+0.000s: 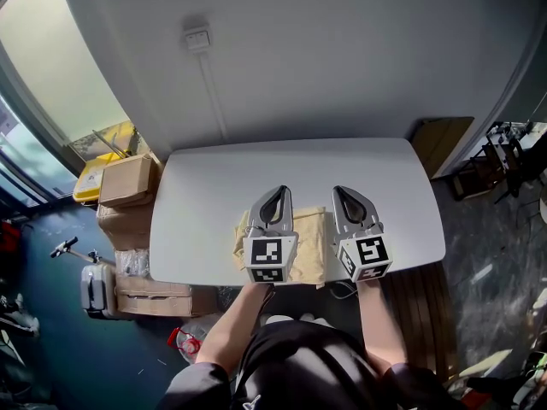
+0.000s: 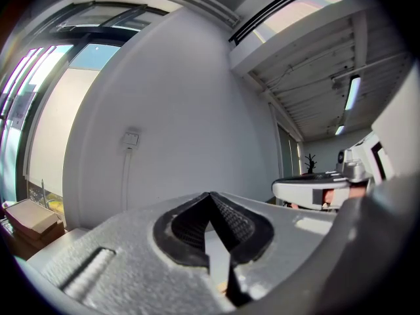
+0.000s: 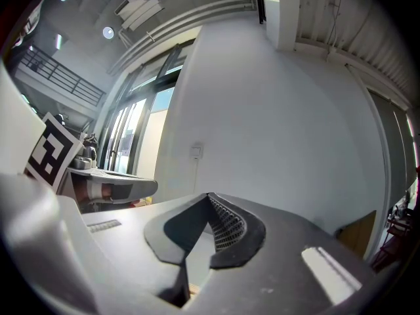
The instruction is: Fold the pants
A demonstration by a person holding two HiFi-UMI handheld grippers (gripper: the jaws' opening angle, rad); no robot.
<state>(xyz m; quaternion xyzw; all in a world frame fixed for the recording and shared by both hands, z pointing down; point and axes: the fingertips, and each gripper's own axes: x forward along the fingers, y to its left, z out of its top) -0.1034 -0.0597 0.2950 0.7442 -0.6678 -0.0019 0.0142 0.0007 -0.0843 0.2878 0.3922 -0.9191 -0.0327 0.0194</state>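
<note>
Both grippers hover level over the table. The left gripper and right gripper sit side by side, each with fingers pressed together, pinching nothing. The beige pants lie in a compact fold beneath them, just behind the fingertips. Looks like the folding is finished, so the cloth is left alone.

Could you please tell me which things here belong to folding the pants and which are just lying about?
For the job: pants; table; left tool; right tool.
Lying about: cardboard boxes; yellow bin; brown board by the wall.
</note>
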